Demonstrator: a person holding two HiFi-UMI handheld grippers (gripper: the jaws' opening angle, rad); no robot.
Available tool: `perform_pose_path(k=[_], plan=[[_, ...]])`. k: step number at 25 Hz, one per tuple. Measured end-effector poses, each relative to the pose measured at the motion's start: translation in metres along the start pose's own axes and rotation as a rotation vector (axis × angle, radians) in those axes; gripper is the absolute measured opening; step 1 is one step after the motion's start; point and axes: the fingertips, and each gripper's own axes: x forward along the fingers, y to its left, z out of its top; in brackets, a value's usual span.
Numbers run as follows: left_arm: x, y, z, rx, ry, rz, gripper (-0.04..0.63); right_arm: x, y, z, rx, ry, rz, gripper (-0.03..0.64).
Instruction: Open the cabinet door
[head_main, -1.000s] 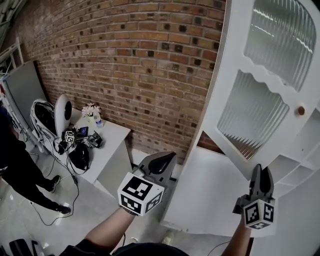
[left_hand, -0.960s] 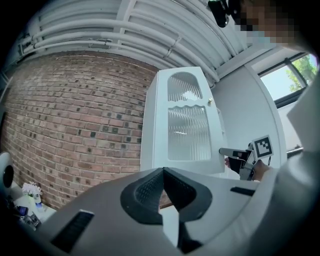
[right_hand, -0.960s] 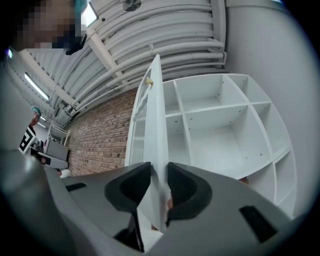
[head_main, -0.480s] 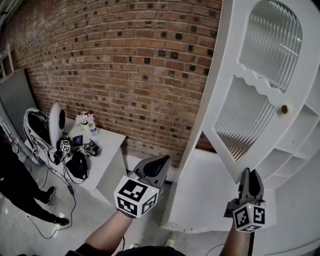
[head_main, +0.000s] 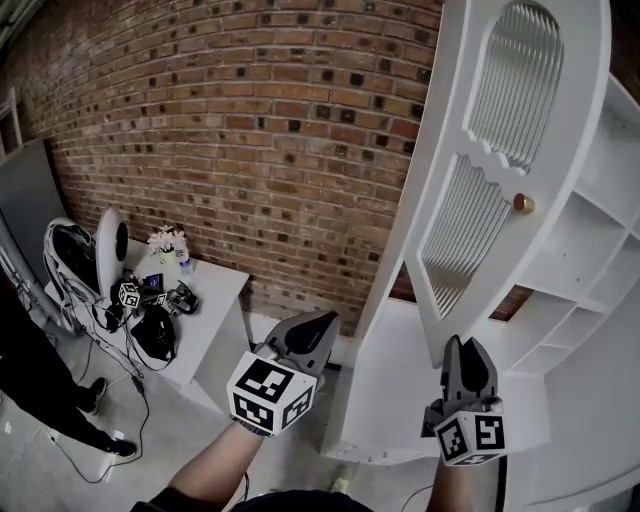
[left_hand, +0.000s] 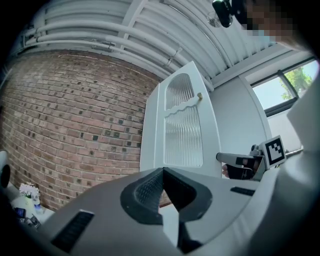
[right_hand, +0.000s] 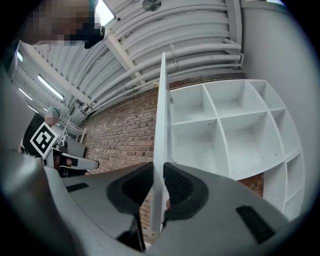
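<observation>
a white cabinet door (head_main: 440, 170) stands swung well out from its cabinet (head_main: 590, 250), seen from the head view against a red brick wall (head_main: 250, 130); the door is tall and arch-topped, with two panes of ribbed glass (head_main: 515, 80) set one above the other and parted by a scalloped white rail; a small round brass knob (head_main: 522, 203) sits on the stile at the level of that rail, on the side towards the cabinet; behind the door the cabinet's white shelves and square compartments lie open to view.

the right gripper (head_main: 463, 352) reaches up to the door's bottom corner below the knob; in the right gripper view the door (right_hand: 160, 125) shows edge-on as a thin white slab running straight up from between the jaws, with the shelving (right_hand: 225, 130) to its right; the jaws have just been closing and now pinch that edge, one dark ribbed pad against each face.

the left gripper (head_main: 315, 328) is held out level to the left of the door, apart from it, its marker cube towards the camera; in the left gripper view its jaws (left_hand: 163, 170) are pressed together at the tips with nothing between them, and the door (left_hand: 182, 130) rises beyond with its knob (left_hand: 199, 95) catching the light.

a white side table (head_main: 215, 290) cluttered with gear stands against the wall at far left.
</observation>
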Motion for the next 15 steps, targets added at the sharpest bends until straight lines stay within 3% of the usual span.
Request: perform_pose_path(k=[10,15], plan=[[-0.025,0.008,0.0,-0.01,-0.006,0.023,0.003,0.017,0.061,0.0,-0.033,0.021,0.121,0.074],[-0.037,0.013,-0.001,-0.014,-0.004,0.034,0.003,0.021,0.072,0.0,-0.02,0.027,0.128,0.075]])
